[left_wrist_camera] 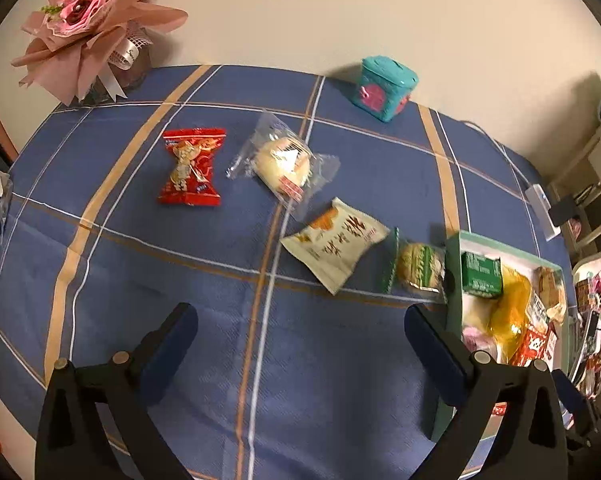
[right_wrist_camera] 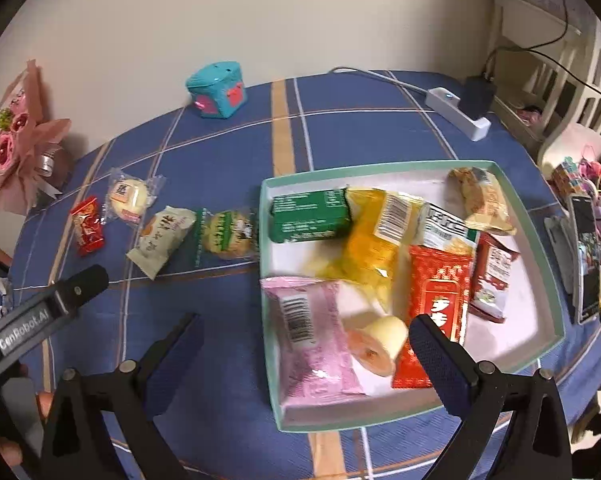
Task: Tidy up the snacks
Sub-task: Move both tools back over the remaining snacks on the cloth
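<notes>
Left gripper [left_wrist_camera: 300, 332] spread wide, empty above blue plaid tablecloth [left_wrist_camera: 180, 280], right gripper [right_wrist_camera: 304, 340] wide, empty over tray rim [right_wrist_camera: 269, 280], four snacks lined up toward ten o'clock, red packet [right_wrist_camera: 86, 230] farthest.

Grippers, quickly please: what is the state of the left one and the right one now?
Left gripper: open, holding nothing, over the tablecloth.
Right gripper: open, holding nothing, at the box edge.

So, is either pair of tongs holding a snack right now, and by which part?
Nothing is held. The left tongs and right tongs both stand wide open and empty.
</notes>
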`<act>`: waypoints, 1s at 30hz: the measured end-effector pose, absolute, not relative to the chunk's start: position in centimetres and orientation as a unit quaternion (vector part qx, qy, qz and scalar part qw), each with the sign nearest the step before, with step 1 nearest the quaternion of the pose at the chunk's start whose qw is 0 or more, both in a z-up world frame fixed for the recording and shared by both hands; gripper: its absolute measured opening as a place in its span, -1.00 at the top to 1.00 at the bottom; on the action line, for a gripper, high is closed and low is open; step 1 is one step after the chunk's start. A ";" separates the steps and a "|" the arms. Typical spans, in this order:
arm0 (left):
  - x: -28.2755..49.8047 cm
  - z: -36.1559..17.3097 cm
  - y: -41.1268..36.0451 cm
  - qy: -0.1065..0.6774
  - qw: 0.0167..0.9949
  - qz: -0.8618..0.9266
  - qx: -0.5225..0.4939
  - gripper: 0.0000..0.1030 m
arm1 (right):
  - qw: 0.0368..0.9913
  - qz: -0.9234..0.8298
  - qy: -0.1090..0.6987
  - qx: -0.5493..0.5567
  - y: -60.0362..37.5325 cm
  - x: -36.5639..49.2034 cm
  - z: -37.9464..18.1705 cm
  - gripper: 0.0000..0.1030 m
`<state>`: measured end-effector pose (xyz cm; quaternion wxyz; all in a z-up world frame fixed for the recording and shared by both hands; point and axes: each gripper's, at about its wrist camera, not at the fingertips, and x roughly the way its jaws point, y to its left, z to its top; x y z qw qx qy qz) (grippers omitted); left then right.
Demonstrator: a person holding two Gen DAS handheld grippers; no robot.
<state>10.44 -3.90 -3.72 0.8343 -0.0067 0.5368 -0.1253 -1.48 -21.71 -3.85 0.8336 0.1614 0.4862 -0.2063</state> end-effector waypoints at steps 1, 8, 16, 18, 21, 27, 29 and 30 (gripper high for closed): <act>10.8 -3.6 -3.6 0.536 0.835 -0.124 -0.006 -1.00 | 0.834 -0.203 0.487 0.159 -21.5 -1.2 -3.9 -1.00; 12.7 -2.9 -1.7 0.522 0.846 -0.110 -0.018 -0.99 | 0.840 -0.188 0.484 0.157 -20.4 0.9 -4.5 -1.00; 15.0 -2.6 -0.8 0.498 0.860 -0.107 -0.034 -0.99 | 0.846 -0.159 0.475 0.185 -19.5 3.7 -4.7 -1.00; 15.6 -2.6 -0.5 0.501 0.858 -0.102 -0.047 -0.99 | 0.847 -0.155 0.476 0.179 -19.1 4.5 -4.7 -1.00; 16.5 -2.7 -0.3 0.503 0.857 -0.093 -0.057 -0.99 | 0.850 -0.151 0.474 0.175 -18.9 5.5 -4.8 -1.00; 17.7 -3.1 -1.4 0.489 0.863 -0.113 -0.054 -1.00 | 0.846 -0.163 0.481 0.165 -19.4 7.9 -5.1 -0.80; 18.0 -3.5 -2.1 0.490 0.863 -0.115 -0.043 -1.00 | 0.843 -0.167 0.485 0.164 -19.8 8.6 -5.3 -0.69; 18.2 -3.7 -2.3 0.491 0.863 -0.115 -0.042 -1.00 | 0.841 -0.167 0.487 0.165 -20.0 8.9 -5.4 -0.63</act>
